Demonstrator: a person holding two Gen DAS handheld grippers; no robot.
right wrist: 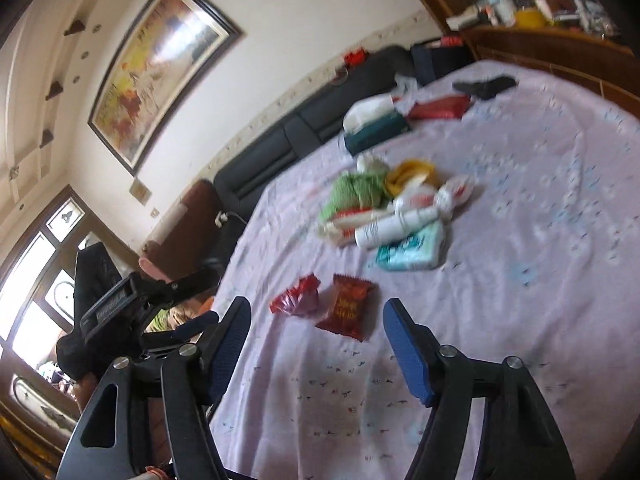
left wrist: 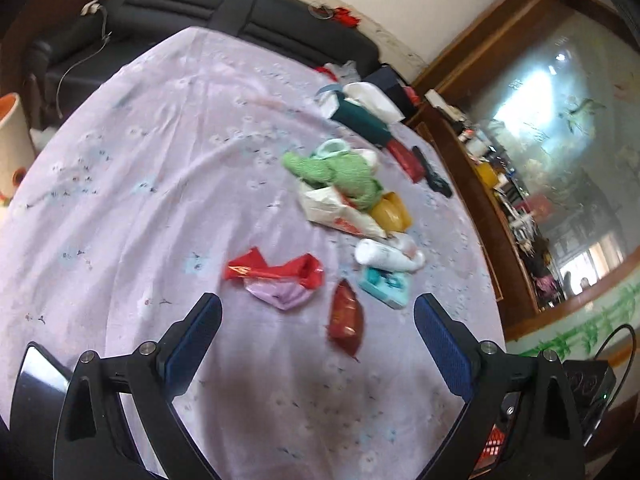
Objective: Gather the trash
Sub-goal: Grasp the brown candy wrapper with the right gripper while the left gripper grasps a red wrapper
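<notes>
A dark red snack packet lies on the lilac tablecloth. A crumpled red and pink wrapper lies to its left. My left gripper is open and empty, hovering just short of both. My right gripper is open and empty, with the packet lying between and just beyond its fingertips. Farther off lie a white bottle, a teal tissue pack, a white plastic bag and a green cloth.
A dark green tissue box, a red pack and a black object lie at the far side. A black sofa and a wooden cabinet border the table. The left gripper's body shows at the left.
</notes>
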